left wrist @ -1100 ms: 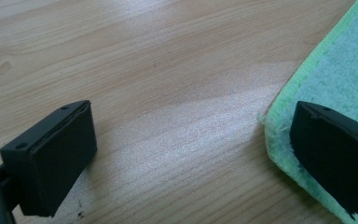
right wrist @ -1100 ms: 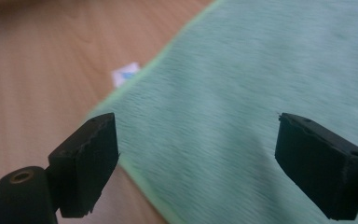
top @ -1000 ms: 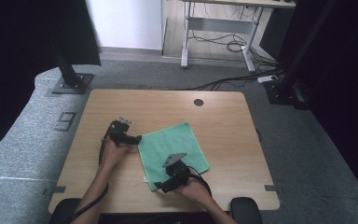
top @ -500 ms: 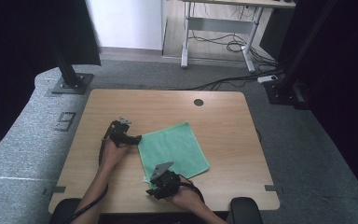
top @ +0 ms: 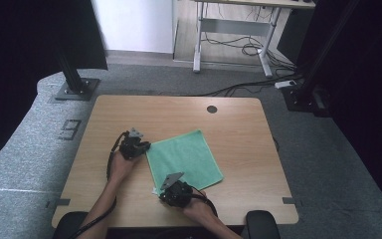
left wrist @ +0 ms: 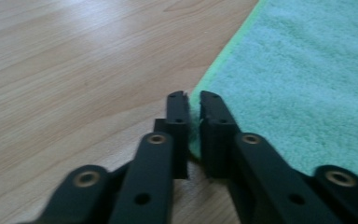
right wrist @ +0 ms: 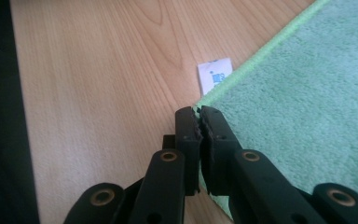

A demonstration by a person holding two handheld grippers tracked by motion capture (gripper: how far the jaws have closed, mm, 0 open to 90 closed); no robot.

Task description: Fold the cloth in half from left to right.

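The right hand-held gripper (top: pixel 166 191) is seen at the near edge of the surface (top: pixel 238 129), its jaws brought together on the near left corner of the green towel (top: pixel 185 157); in the right gripper view a white label (right wrist: pixel 214 74) is seen just beyond that corner. From this gripper the cloth is spread away and to the right. Farther back, the left hand-held gripper (top: pixel 142 147) is clamped on the towel's far left corner, though how much cloth is caught is hard to judge in the left gripper view. The left edge is thus held at both ends, and the long axis of that edge runs between the two grippers. Compared with a second ago, the right hand-held gripper is found shifted left to the corner, and both pairs of jaws have just been closing onto the cloth.
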